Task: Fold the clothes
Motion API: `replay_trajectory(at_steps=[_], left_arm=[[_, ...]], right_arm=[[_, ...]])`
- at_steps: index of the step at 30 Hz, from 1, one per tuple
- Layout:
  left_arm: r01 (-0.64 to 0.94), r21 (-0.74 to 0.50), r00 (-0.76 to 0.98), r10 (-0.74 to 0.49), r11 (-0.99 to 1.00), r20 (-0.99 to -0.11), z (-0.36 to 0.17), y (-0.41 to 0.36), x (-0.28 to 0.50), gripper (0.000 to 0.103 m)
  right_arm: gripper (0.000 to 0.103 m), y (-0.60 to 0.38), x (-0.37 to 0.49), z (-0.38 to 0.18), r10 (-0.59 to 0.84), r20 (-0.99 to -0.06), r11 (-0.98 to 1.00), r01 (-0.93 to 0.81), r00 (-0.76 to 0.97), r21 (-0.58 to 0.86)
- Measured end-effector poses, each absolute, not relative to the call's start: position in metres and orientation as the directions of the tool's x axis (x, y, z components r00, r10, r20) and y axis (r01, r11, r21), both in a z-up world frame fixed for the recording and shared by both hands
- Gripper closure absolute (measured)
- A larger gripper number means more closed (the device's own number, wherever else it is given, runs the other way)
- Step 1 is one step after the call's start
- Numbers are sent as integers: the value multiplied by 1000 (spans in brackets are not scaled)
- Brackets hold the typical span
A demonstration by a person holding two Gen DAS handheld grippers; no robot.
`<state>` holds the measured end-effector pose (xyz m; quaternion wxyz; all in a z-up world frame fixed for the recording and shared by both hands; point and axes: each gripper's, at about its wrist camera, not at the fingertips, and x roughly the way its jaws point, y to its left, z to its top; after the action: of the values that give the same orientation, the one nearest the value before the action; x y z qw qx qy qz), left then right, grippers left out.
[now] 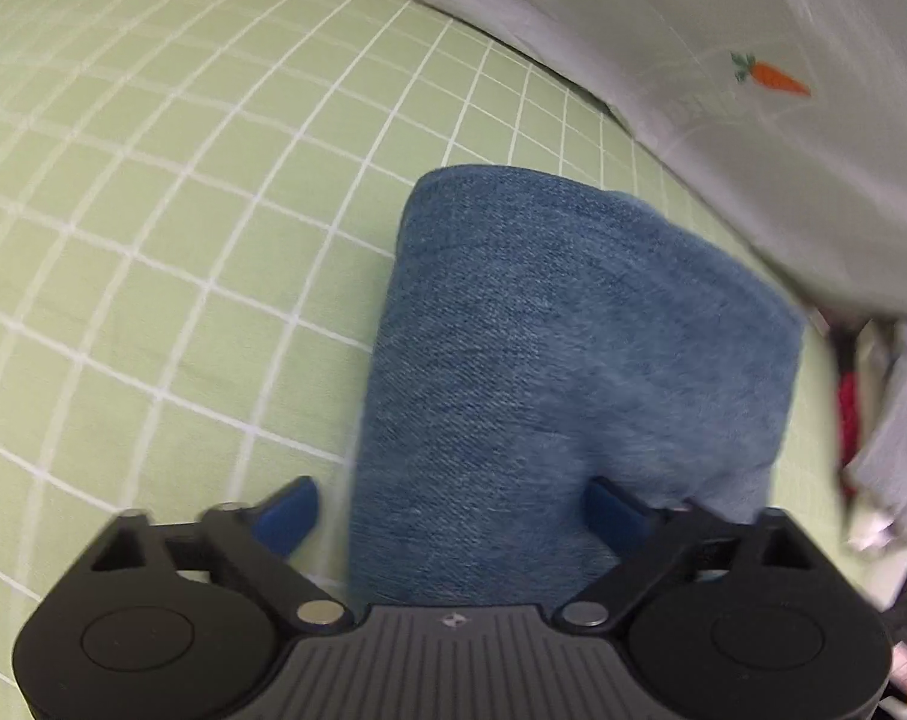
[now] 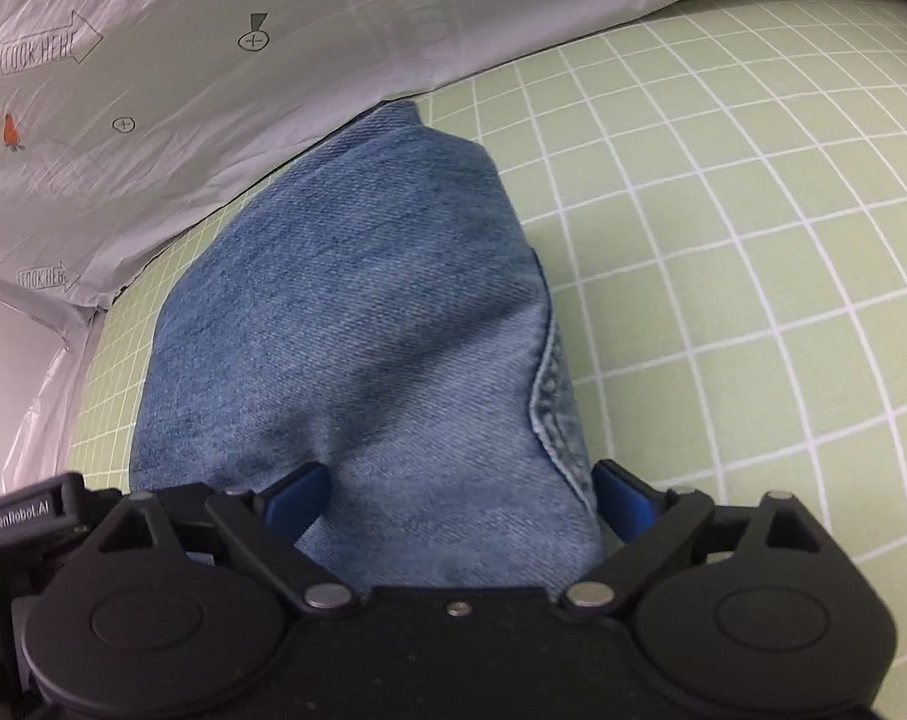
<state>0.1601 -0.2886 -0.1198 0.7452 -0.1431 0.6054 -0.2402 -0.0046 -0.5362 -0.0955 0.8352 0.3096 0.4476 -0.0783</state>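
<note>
A folded pair of blue jeans point(image 1: 573, 360) lies on the green checked sheet point(image 1: 153, 240). In the left wrist view my left gripper point(image 1: 453, 516) stands wide open, its blue fingers point(image 1: 288, 516) on either side of the near end of the denim. In the right wrist view the jeans point(image 2: 363, 330) fill the middle, a stitched seam along their right edge. My right gripper point(image 2: 462, 498) is also open wide, one blue finger point(image 2: 300, 498) pressed on the cloth and the other at the seam edge. Neither one clamps the cloth.
A pale grey quilt with carrot prints point(image 1: 753, 78) lies along the far side, and it also shows in the right wrist view point(image 2: 153, 90). A heap of grey, red and dark clothes point(image 1: 891, 432) sits at the right. The green sheet point(image 2: 753, 240) stretches out to the right.
</note>
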Motion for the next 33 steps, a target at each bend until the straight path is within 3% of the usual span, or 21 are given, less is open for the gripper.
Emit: replay_trajectory(at_steps=[2,4,7,14,23,33], left_arm=[[203,-489,170,-523,848,-835,-112,-292,151,31],[223,-471,190,-512,853,-838,-103,-295,143,50],[252,-443,219,-497,860,-839,-91,-299,129,59],[300,-476,187,-540,827,-821,-72,-279,87,61],[419,-539,36,-607,731,-794,-58,-297,36,61],[521,-530,18,-630,669,-777,-38,-423,-54,61]], right_arm=[[28,-532,-4,-93,155,-793,803,392,589,448],[37,-522,-8,-85,135,-794,841,356,592,408],[47,-516,-17,-74,123,-781,839,357,612,411],[50,-500,-67,-54,92,-767,795,418,635,440],[50,-494,-161,-27,-67,-778,724,567,625,393],[50,-601,-273,-32,-157,-746,644,640,647,419]])
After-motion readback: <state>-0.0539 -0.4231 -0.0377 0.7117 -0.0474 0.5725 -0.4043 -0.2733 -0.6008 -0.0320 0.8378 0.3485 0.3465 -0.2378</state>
